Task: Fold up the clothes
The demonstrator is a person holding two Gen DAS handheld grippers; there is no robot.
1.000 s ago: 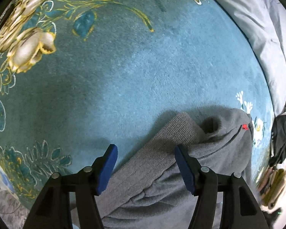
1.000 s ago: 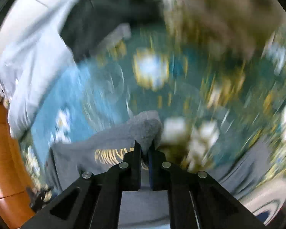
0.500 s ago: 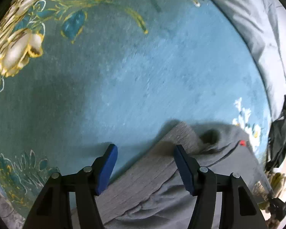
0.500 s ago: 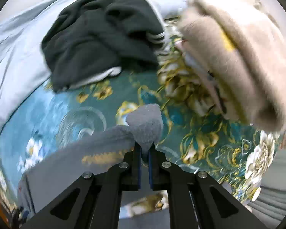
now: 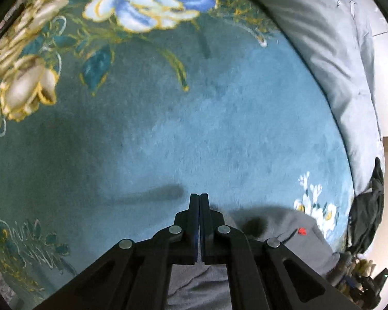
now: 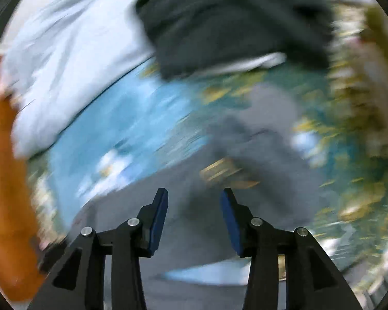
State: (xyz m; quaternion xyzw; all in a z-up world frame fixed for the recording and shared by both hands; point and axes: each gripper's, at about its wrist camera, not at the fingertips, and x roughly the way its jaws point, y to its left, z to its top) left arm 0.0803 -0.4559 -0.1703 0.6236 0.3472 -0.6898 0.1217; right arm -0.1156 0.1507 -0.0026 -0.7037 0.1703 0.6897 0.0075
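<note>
A grey sweatshirt [image 5: 271, 232] with a small red tag [image 5: 301, 231] lies on a teal floral blanket [image 5: 194, 129] at the bottom of the left wrist view. My left gripper [image 5: 199, 197] is shut just past its edge, low over the blanket. No cloth shows between its tips. The right wrist view is blurred by motion. There my right gripper [image 6: 194, 201] stands open above the same grey sweatshirt [image 6: 258, 134], whose yellow print [image 6: 222, 170] shows. Nothing is between its fingers.
A pale blue-grey duvet [image 5: 336, 51] borders the blanket at the far right. A dark garment [image 6: 232, 20] lies crumpled beyond the sweatshirt, with a blurred beige pile [image 6: 362, 77] to its right. An orange wooden edge [image 6: 2, 180] runs along the left.
My left gripper has shut and the ribbed hem no longer sits between its fingers. My right gripper has let go of the grey sleeve, opened and swung fast.
</note>
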